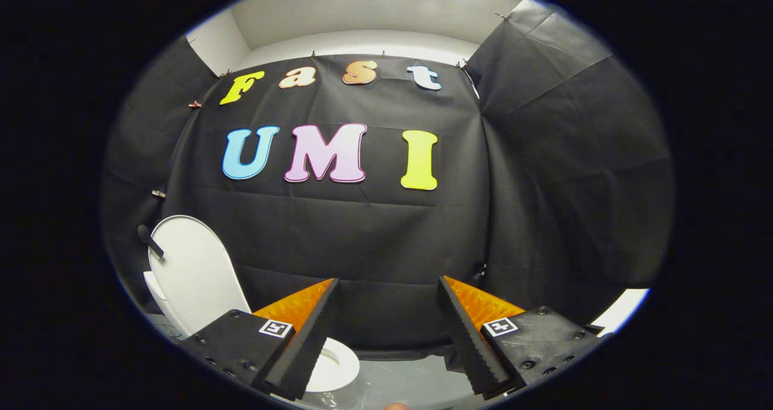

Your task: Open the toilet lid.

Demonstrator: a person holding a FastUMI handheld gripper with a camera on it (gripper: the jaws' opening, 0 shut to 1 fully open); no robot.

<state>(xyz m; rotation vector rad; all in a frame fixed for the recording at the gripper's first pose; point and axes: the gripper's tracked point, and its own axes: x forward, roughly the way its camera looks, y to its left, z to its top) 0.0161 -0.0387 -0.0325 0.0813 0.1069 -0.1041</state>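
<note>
The tool (386,313) is spread wide, its two ridged black fingers (305,343) well apart and holding nothing — only black cloth wall (374,241) shows in the gap between them. The toilet lid (190,274) stands raised, up off to the left of the left finger, its long axis near upright and leaning back toward the wall. The white seat (335,365) lies low beside the left finger, which hides much of it — the bowl cannot be made out.

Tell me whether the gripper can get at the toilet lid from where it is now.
Probably yes. The gripper is open with nothing between its fingers, and the toilet lid already stands upright off to the left of them, nothing blocking the way; it would have to swing left.
</note>
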